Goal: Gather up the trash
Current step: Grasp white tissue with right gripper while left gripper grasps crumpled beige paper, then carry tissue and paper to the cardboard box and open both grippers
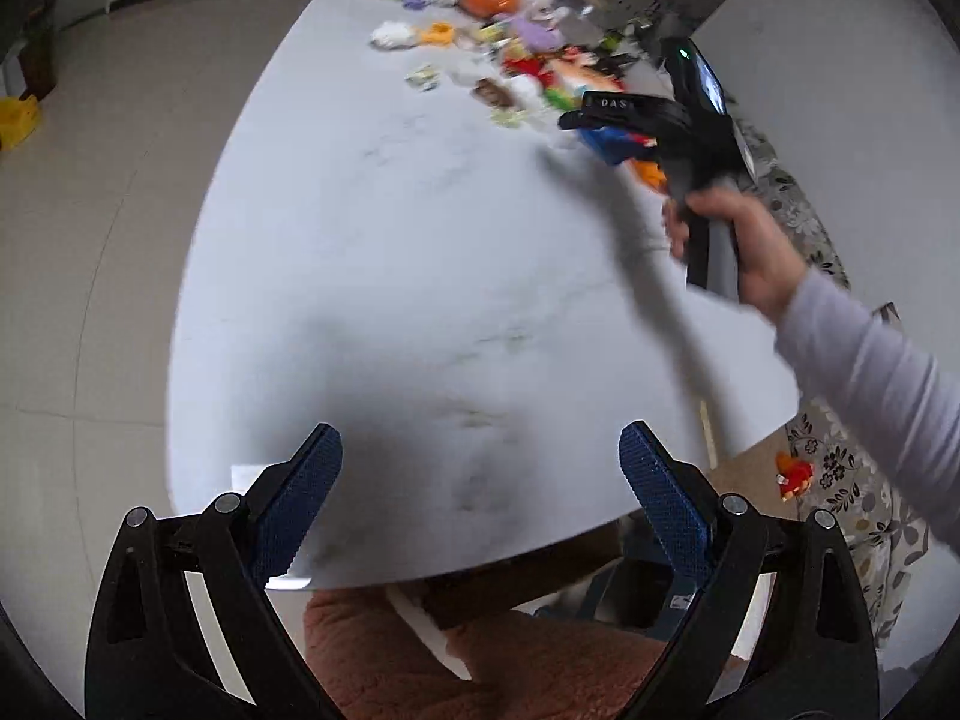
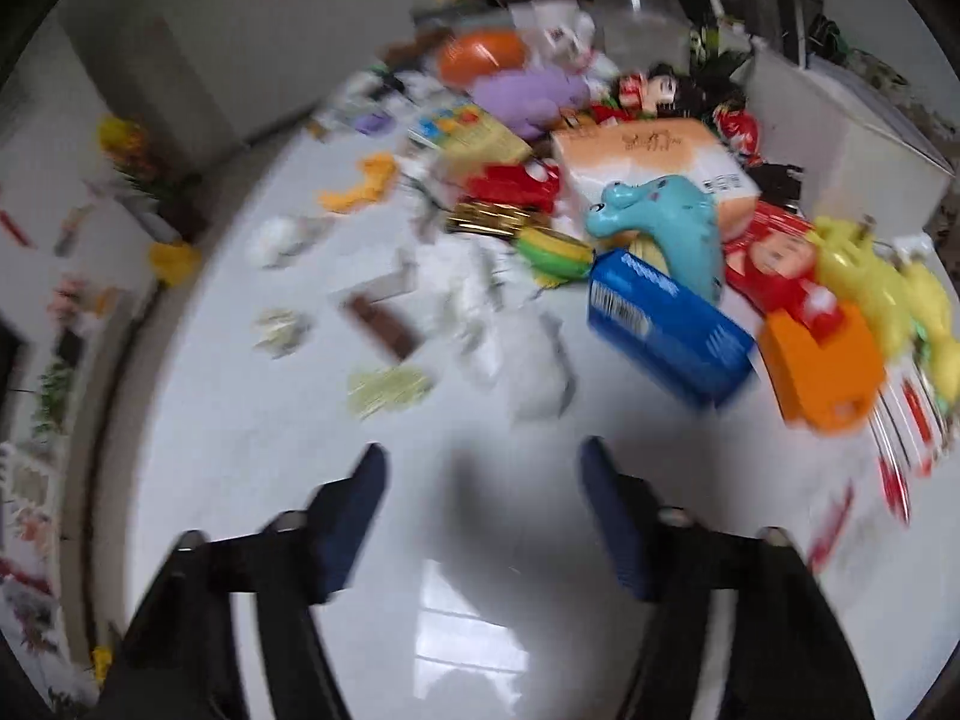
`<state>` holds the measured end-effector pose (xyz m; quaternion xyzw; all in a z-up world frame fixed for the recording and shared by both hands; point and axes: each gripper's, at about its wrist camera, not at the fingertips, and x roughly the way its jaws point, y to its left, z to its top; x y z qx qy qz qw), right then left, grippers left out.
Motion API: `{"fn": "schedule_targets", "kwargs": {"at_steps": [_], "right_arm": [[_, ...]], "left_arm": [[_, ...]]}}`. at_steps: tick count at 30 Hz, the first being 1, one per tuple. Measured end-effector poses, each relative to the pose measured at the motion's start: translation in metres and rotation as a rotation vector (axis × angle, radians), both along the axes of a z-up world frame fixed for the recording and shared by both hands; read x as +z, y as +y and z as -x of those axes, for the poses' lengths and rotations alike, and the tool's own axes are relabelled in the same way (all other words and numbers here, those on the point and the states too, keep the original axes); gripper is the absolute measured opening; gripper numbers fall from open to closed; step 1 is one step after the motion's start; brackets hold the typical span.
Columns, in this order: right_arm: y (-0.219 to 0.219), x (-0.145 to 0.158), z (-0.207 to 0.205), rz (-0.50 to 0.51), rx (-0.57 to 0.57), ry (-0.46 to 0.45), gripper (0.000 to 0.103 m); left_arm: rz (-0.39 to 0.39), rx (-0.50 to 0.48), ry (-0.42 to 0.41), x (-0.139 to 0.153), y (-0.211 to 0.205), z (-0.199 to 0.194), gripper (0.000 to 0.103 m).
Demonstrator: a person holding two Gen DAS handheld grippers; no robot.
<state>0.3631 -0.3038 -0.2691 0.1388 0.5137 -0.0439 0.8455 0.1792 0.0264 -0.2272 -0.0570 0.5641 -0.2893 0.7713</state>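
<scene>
A white table [image 1: 420, 276] carries a heap of toys and wrappers at its far end. In the right wrist view, a brown bar wrapper [image 2: 384, 321], a pale green wrapper [image 2: 387, 390], crumpled white paper [image 2: 528, 360] and a blue box [image 2: 666, 330] lie nearest. My right gripper [image 2: 483, 468] is open and empty above bare table, short of them; it also shows in the left wrist view [image 1: 624, 120], held by a hand over the heap's near edge. My left gripper [image 1: 480, 450] is open and empty over the table's near edge.
Toys sit among the trash: a teal dinosaur [image 2: 660, 222], an orange block [image 2: 822, 372], a yellow toy [image 2: 876, 282], a purple plush [image 2: 534, 96]. A white bin [image 2: 840, 138] stands at the right. A brown fuzzy seat [image 1: 480, 660] is below the table edge.
</scene>
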Motion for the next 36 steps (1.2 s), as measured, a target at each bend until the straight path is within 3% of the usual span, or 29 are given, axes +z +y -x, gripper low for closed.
{"fn": "schedule_targets", "kwargs": {"at_steps": [1,2,3,4,9,13,16,21,25,30,31,36], "right_arm": [[0.0,-0.007,-0.01,0.023,-0.006,0.021,0.053],[-0.001,-0.013,-0.018,0.055,-0.014,0.04,0.042],[-0.003,-0.017,-0.025,0.064,-0.022,0.054,0.023],[-0.006,-0.018,-0.027,0.049,-0.025,0.06,0.019],[-0.001,0.016,0.017,0.007,-0.029,-0.019,0.019],[0.003,0.048,0.082,-0.104,-0.074,-0.091,0.019],[0.013,0.067,0.129,-0.178,-0.121,-0.138,0.02],[0.034,0.085,0.192,-0.248,-0.205,-0.183,0.021],[0.039,0.08,0.217,-0.313,-0.248,-0.174,0.021],[0.041,0.073,0.236,-0.315,-0.278,-0.158,0.021],[0.04,0.072,0.238,-0.318,-0.281,-0.157,0.021],[0.033,0.069,0.248,-0.325,-0.279,-0.157,0.021]], "left_arm": [[-0.004,0.001,0.016,-0.003,0.005,-0.004,0.091],[-0.002,0.0,0.037,-0.008,0.013,-0.011,0.091],[-0.001,-0.002,0.052,-0.011,0.02,-0.016,0.091],[0.001,-0.007,0.064,-0.014,0.024,-0.023,0.091],[0.001,-0.076,0.056,-0.022,0.023,-0.063,0.091],[-0.025,-0.17,-0.014,-0.025,-0.01,-0.113,0.091],[-0.032,-0.154,-0.055,-0.03,-0.05,-0.174,0.091],[-0.158,-0.079,-0.103,-0.044,-0.107,-0.258,0.091],[-0.239,-0.089,-0.137,-0.055,-0.144,-0.292,0.091],[-0.355,-0.107,-0.207,-0.06,-0.167,-0.301,0.048],[-0.357,-0.116,-0.214,-0.059,-0.169,-0.299,0.032],[-0.308,-0.113,-0.188,-0.047,-0.161,-0.28,0.029]]}}
